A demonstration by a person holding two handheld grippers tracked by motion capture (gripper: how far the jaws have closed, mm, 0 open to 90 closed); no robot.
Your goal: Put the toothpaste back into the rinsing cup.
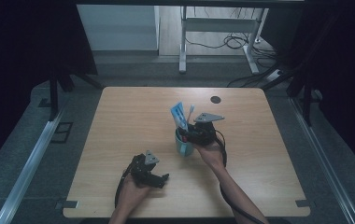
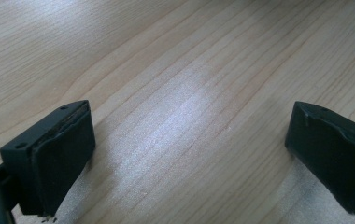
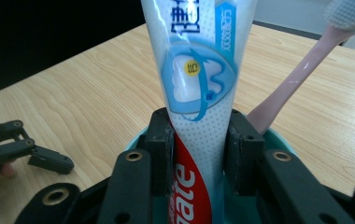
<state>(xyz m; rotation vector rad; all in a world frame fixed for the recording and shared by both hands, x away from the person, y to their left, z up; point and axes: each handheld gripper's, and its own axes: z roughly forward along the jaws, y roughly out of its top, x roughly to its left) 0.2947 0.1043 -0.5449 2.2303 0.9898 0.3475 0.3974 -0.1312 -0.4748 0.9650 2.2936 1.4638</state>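
Tabletop (image 1: 119, 121) of pale wood grain, bare around the left gripper (image 1: 159, 179); dark curtains flank it, and beyond its far edge lie grey floor, cables and a white desk frame. The left gripper rests low near the front edge, its jaws spread wide over bare wood. The right gripper (image 3: 199, 140) points down into a teal cup (image 1: 183, 144) beside the left one's far right. Its jaws flank a toothpaste tube (image 3: 196, 93) standing in the cup, pads against the tube's sides. A pink toothbrush (image 3: 297, 79) leans just right of them.
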